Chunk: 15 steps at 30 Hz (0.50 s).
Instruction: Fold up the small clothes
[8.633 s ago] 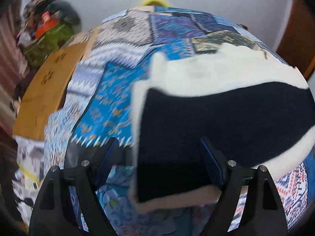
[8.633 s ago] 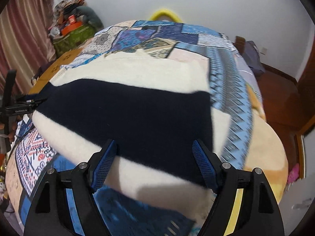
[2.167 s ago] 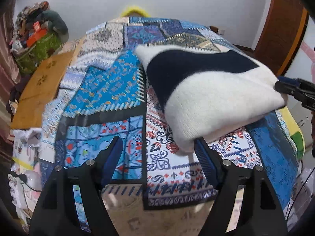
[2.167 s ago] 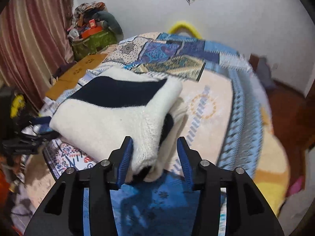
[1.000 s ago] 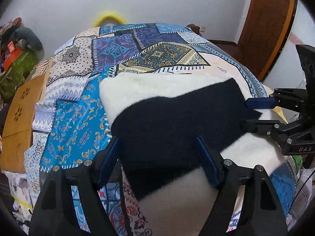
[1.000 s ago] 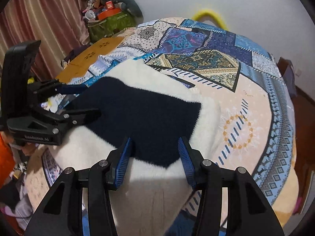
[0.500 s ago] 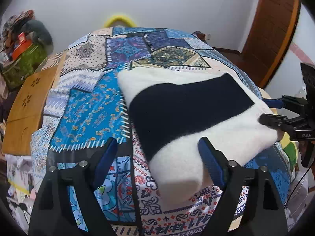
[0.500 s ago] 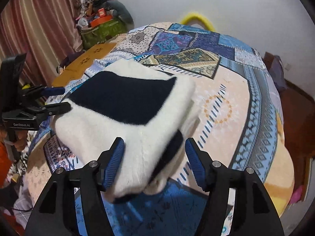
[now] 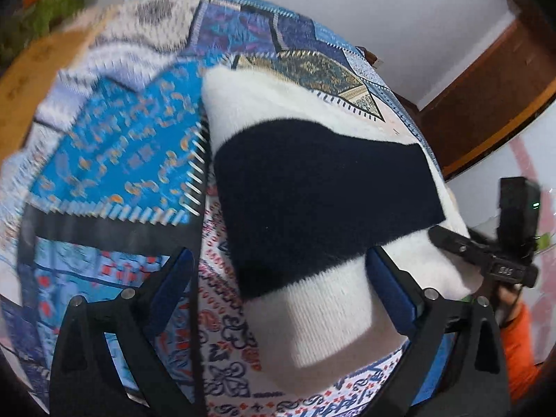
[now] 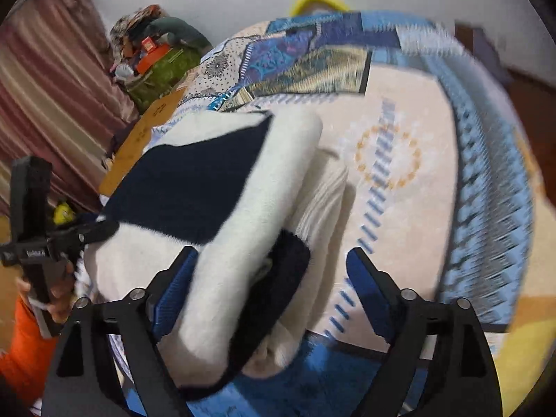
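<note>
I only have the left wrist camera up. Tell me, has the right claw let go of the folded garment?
Observer: Yes. The right wrist view shows the right claw open. Its jaws have just been opening, and the near corner of the folded garment lies between them with one pad well clear.
Operator: Is the fold tidy on that side?
Observer: Not quite. A ribbed white layer sticks out from under the top layer there.
Operator: Anything off to the far left?
Observer: A striped curtain hangs there.
</note>
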Available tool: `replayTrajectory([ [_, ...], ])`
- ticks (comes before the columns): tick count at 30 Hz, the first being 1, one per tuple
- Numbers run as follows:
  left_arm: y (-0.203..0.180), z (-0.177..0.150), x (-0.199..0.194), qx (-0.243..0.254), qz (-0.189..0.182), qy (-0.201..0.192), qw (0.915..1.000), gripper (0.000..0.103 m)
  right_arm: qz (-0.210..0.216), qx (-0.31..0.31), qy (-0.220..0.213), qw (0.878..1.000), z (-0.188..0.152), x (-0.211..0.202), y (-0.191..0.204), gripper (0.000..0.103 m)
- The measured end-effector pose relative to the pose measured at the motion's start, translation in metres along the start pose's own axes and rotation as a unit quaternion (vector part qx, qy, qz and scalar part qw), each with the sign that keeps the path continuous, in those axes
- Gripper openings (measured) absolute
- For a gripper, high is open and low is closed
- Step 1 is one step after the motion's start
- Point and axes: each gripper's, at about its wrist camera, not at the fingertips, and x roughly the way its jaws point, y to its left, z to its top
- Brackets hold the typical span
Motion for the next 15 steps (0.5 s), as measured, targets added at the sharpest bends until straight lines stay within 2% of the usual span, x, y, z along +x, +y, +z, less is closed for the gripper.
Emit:
replayTrajectory([
  [6, -0.001, 0.008, 0.018, -0.015, -0.041, 0.029, 0.9986, 0.101, 0.065, 0.052, 0.017, 0.996, 0.0, 0.025, -0.01, 0.087],
  [7, -0.001, 0.009, 0.022, -0.019, -0.051, 0.035, 0.9979, 0.099, 0.072, 0.056, 0.018, 0.996, 0.001, 0.027, -0.009, 0.088],
  [8, -0.002, 0.009, 0.025, -0.024, -0.064, 0.042, 0.9968, 0.092, 0.076, 0.057, 0.016, 0.995, 0.001, 0.028, -0.009, 0.087],
  [9, -0.003, 0.01, 0.028, -0.03, -0.077, 0.047, 0.9955, 0.091, 0.078, 0.057, 0.015, 0.995, 0.001, 0.028, -0.007, 0.084],
  [13, -0.011, 0.013, 0.018, -0.021, -0.069, 0.03, 0.9969, 0.078, 0.082, 0.048, 0.008, 0.995, 0.003, 0.019, 0.001, 0.053],
  [15, -0.017, 0.013, 0.008, -0.005, -0.062, 0.021, 0.9979, 0.072, 0.073, 0.036, 0.002, 0.997, 0.004, 0.012, 0.007, 0.046],
])
